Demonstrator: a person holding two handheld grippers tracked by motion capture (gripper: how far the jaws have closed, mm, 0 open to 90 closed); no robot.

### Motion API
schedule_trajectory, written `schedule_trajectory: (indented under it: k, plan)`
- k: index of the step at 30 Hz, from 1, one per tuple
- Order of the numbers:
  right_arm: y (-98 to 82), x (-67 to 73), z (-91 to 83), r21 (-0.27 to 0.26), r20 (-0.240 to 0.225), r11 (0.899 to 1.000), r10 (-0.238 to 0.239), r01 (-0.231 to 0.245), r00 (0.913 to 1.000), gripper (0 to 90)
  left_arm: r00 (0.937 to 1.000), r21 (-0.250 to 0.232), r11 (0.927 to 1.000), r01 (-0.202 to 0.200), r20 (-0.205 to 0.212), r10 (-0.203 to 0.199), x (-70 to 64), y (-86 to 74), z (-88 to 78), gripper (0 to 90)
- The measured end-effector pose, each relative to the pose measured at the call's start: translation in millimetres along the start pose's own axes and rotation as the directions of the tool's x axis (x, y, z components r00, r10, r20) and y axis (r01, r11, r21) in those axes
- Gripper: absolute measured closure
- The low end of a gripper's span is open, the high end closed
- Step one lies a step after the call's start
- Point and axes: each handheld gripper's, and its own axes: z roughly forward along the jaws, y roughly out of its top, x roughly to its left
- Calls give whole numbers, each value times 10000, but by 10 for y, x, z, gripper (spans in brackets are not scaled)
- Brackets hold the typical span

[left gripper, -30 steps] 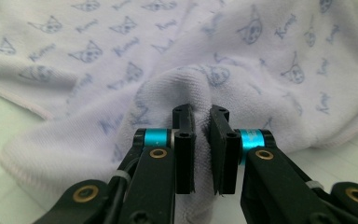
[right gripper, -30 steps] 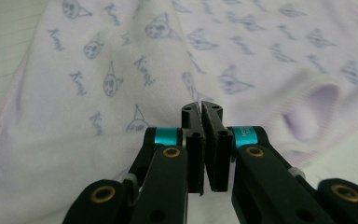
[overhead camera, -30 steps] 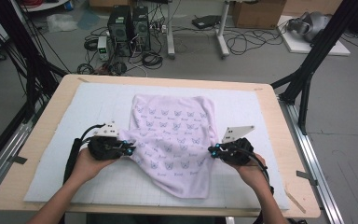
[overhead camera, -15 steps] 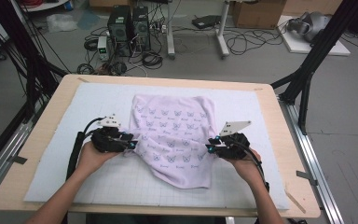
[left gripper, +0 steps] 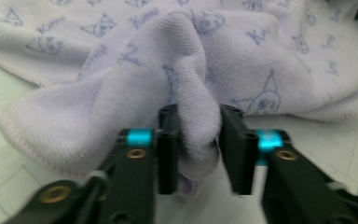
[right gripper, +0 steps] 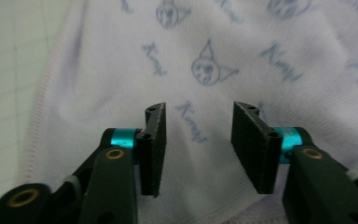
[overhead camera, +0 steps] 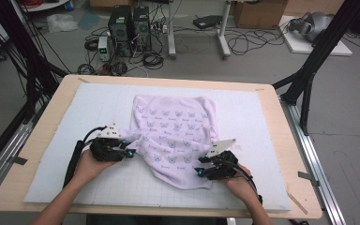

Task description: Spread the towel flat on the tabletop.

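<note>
Towel (left gripper: 186, 107) fold between left jaws | flat under open right jaws

high view: above, looking down | gripper views: close, slightly blurred | shared: towel (overhead camera: 173, 136)

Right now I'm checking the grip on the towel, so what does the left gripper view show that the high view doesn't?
Left gripper view: a bunched fold of the towel between the left tongs, whose jaws have just been closing; it fills most of the gap. High view: the whole towel on the white mat, both hands, and the right tongs at the near right corner. Both: the towel's blue print, the mat's grid.
</note>
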Motion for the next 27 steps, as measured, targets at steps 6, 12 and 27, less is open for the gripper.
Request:
schedule_trajectory:
  k: [6, 12, 27]
  plan:
    - [-11, 43, 15, -279, -279, 9994, -199, 191, 9994, 866, 9998, -72, 9998, -162, 145, 163, -42, 3, -122, 819]
    - [18, 118, -99, -611, -363, 9975, -377, 355, 9986, 874, 9985, -332, 9980, -545, 54, 547, -188, -17, -407, 820]
    - [172, 786, -831, -2641, -746, 9532, -1724, 1472, 9822, 850, 9798, -944, 9773, -1896, 469, 1946, -819, -224, -1047, 746]
